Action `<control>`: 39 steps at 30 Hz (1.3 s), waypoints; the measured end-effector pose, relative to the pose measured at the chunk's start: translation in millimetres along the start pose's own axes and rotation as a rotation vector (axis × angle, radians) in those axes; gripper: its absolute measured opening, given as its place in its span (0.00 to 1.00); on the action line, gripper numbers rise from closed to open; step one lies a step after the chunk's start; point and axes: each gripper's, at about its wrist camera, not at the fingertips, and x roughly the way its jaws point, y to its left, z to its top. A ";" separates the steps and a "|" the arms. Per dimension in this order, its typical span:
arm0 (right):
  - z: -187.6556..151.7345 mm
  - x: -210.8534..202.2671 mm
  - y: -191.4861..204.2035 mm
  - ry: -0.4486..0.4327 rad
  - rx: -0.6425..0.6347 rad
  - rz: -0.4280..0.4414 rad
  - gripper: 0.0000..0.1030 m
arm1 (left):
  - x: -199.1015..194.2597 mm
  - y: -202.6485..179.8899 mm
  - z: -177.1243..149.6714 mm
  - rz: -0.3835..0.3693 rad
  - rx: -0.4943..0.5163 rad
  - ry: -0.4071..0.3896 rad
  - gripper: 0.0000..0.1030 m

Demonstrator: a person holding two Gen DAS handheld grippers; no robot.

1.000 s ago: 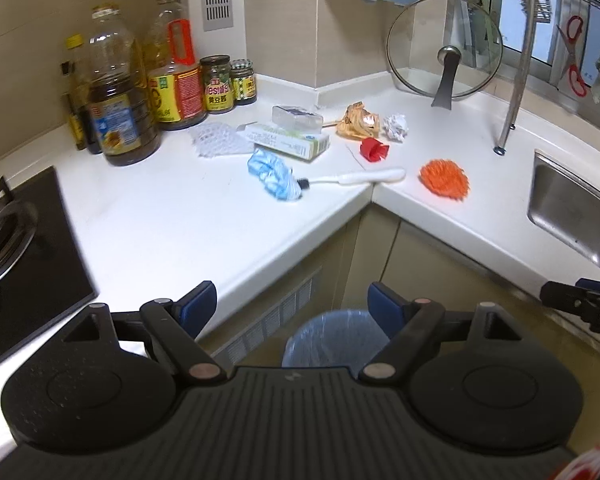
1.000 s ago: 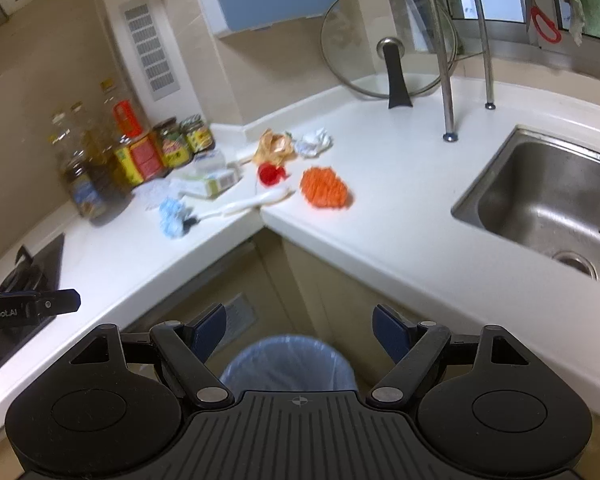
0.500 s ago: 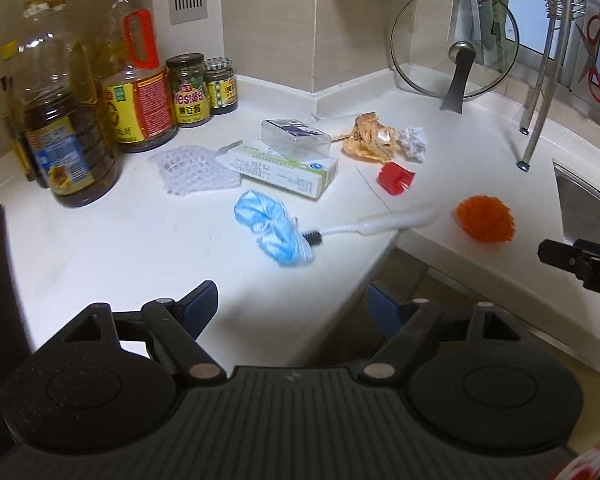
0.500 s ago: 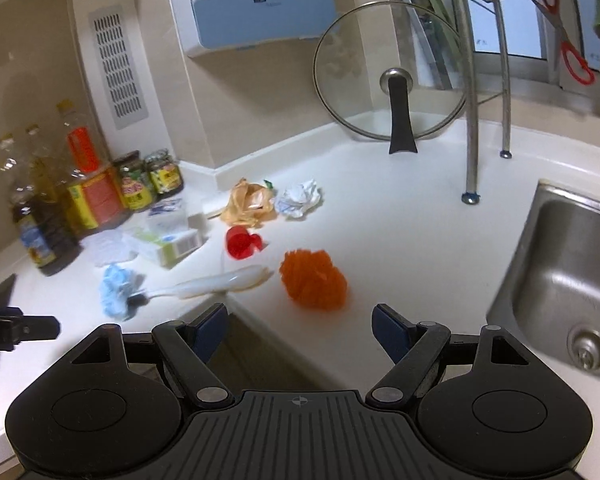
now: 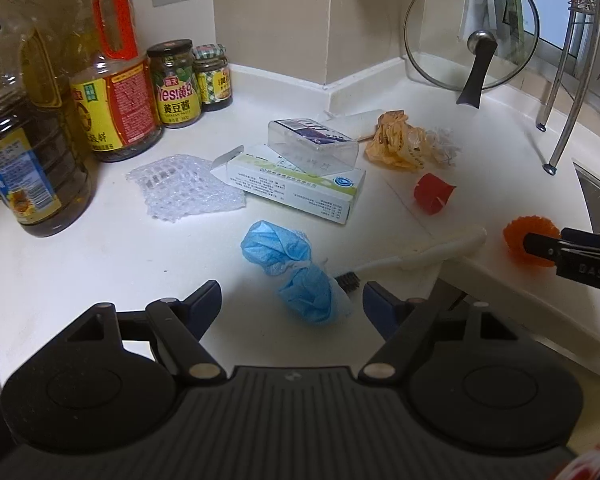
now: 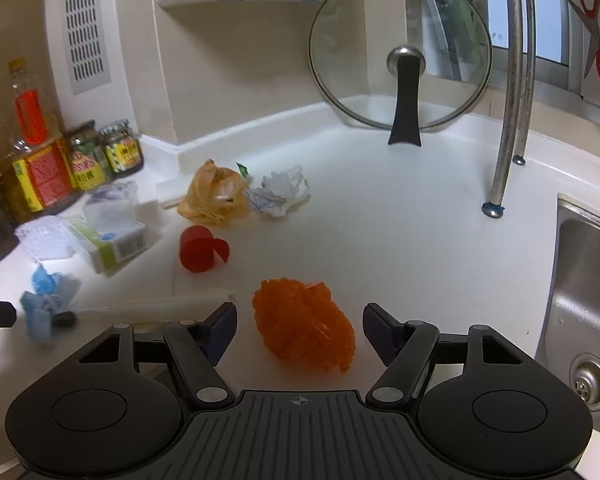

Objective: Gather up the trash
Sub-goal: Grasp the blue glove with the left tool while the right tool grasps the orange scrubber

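Orange mesh [image 6: 304, 326] between closing right tongs [image 6: 299, 330], untouched.

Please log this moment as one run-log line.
left gripper: closing, blue wad between jaws, untouched | right gripper: closing, orange mesh ball between jaws, untouched

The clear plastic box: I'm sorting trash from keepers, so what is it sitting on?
The clear plastic box rests on a white-and-green cardboard carton lying flat on the white countertop. The carton's print beneath it is covered.

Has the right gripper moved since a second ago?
Yes. The right gripper has come in toward the counter: the bin once below it is out of view, and the orange mesh ball lies between its closing jaws.
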 end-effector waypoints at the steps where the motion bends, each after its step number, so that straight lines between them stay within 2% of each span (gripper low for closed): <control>1: 0.2 2.7 0.4 0.004 0.000 -0.006 0.68 | 2.0 0.4 0.9 -0.005 0.002 0.001 0.74; 5: 0.3 9.8 0.9 0.027 -0.003 -0.016 0.62 | 7.6 2.1 3.5 -0.021 0.001 -0.002 0.74; 7: -0.3 12.9 1.7 0.042 -0.003 -0.016 0.53 | 9.5 3.1 4.0 -0.030 -0.006 -0.003 0.74; 13: -0.2 9.7 2.5 0.030 -0.002 -0.020 0.37 | 17.2 2.6 3.2 -0.038 -0.010 0.001 0.71; 15: 1.2 6.1 0.2 0.026 0.019 -0.015 0.36 | 20.3 1.8 3.6 -0.041 -0.009 0.006 0.66; 22: 4.9 -10.5 -6.8 0.008 0.070 -0.004 0.36 | 31.2 -2.9 5.2 -0.049 -0.008 0.026 0.61; 24: 4.5 -14.2 -8.4 0.008 0.079 -0.002 0.36 | 34.5 -3.7 5.5 -0.050 -0.011 0.035 0.56; 28: 3.4 -19.3 -12.6 0.008 0.100 0.004 0.36 | 37.9 -4.2 4.8 -0.049 -0.022 0.046 0.53; 30: 2.3 -21.7 -14.0 0.006 0.103 0.006 0.36 | 38.6 -3.8 3.7 -0.052 -0.027 0.052 0.44; 34: 0.7 -24.3 -15.3 0.009 0.109 0.014 0.36 | 39.0 1.2 0.6 -0.049 -0.066 0.057 0.34; 35: 0.8 -25.1 -16.0 0.010 0.109 0.019 0.36 | 38.3 2.5 -0.3 -0.046 -0.077 0.055 0.27; 39: 1.6 -29.4 -18.9 0.006 0.101 0.047 0.36 | 29.7 6.1 -3.1 -0.035 -0.113 0.017 0.14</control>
